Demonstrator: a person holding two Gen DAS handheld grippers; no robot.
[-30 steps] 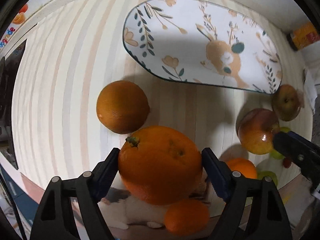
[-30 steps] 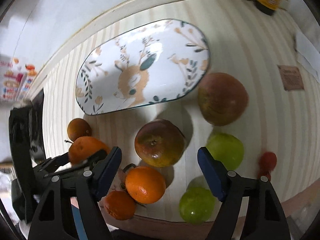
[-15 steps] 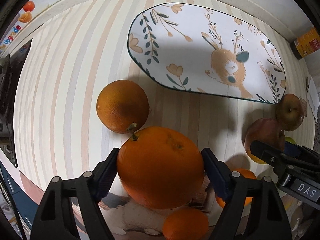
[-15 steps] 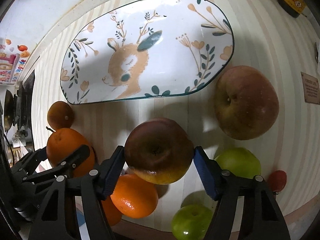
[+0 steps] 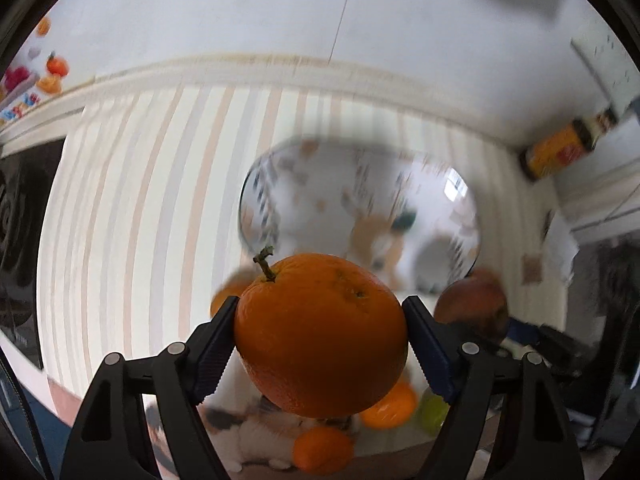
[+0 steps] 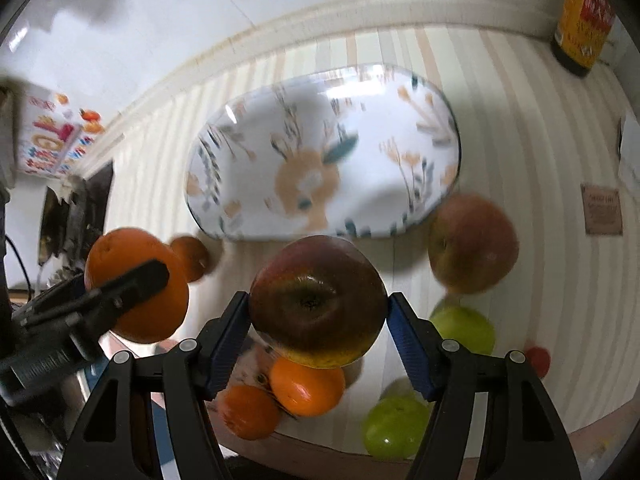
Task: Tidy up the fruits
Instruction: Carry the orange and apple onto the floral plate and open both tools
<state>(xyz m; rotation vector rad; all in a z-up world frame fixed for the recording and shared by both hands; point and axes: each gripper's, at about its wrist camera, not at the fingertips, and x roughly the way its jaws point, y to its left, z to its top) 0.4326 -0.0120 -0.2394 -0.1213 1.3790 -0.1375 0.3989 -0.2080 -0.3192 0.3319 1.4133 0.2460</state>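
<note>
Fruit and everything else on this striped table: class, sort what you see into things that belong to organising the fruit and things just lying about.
Belongs to the job:
- large orange, in the left gripper
- red apple, in the right gripper
- deer-pattern plate
- second apple
- green fruits
- small oranges

Just lying about:
- yellow-labelled bottle
- brown card

The large orange (image 5: 320, 336) has dimpled, faintly shiny peel and a dry woody stem. The red apple (image 6: 316, 300) is smooth and waxy, glossy round its hollow. The plate (image 6: 324, 152), at twelve o'clock from it, looks like glazed ceramic with printed leaves. The tongs (image 6: 318, 336) are matt black plastic with ribbed blue pads. The counter (image 5: 132, 208) is matt and striped.
</note>
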